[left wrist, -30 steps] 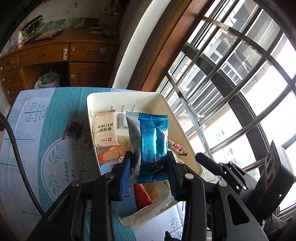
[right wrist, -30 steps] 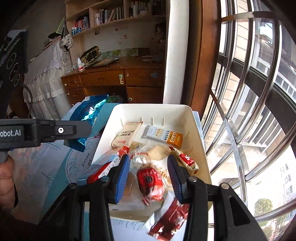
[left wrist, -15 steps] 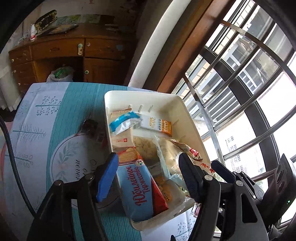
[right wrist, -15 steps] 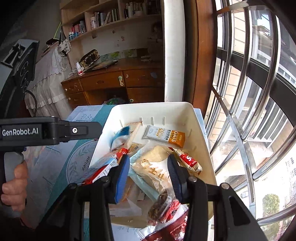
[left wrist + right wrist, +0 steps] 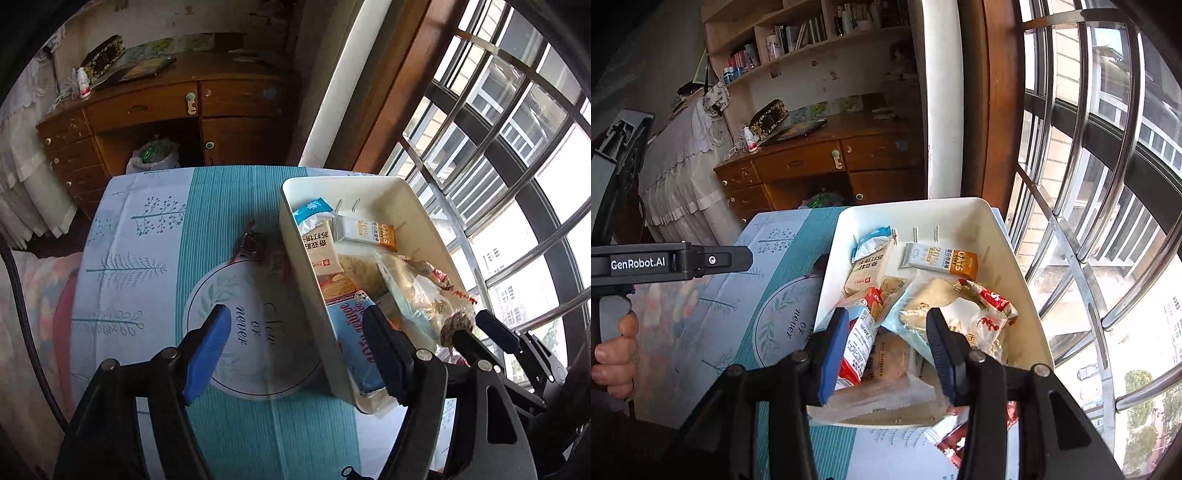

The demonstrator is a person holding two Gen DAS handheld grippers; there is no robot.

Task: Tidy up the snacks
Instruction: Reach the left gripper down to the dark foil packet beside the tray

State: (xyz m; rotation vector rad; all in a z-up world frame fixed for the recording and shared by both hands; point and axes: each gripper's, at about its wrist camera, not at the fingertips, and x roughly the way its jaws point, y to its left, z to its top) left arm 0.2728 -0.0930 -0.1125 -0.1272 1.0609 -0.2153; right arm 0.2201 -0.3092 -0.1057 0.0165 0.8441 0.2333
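A white bin point(image 5: 417, 206) on the teal tablecloth holds several snack packets. A blue-and-silver packet point(image 5: 312, 212) lies loose in its far left corner, seen from the right wrist too point(image 5: 871, 240). My left gripper point(image 5: 295, 317) hangs over the cloth beside the bin's left wall, its jaws opening with nothing between them. My right gripper point(image 5: 886, 317) is open above the bin's near end, over a red-and-blue packet point(image 5: 860, 332) and a pale bread packet point(image 5: 934, 299), without pressing on either. A dark wrapped sweet point(image 5: 253, 243) lies on the cloth left of the bin.
Red wrappers point(image 5: 955, 439) lie outside the bin's near edge. A window with metal bars point(image 5: 498, 166) runs along the right. A wooden desk point(image 5: 166, 107) stands beyond the table, bedding at the left. A person's hand point(image 5: 613, 350) holds the left gripper's handle.
The left gripper let go of the blue packet, which dropped into the bin's far left corner. It opened wide and moved left off the bin. The right gripper barely moved.
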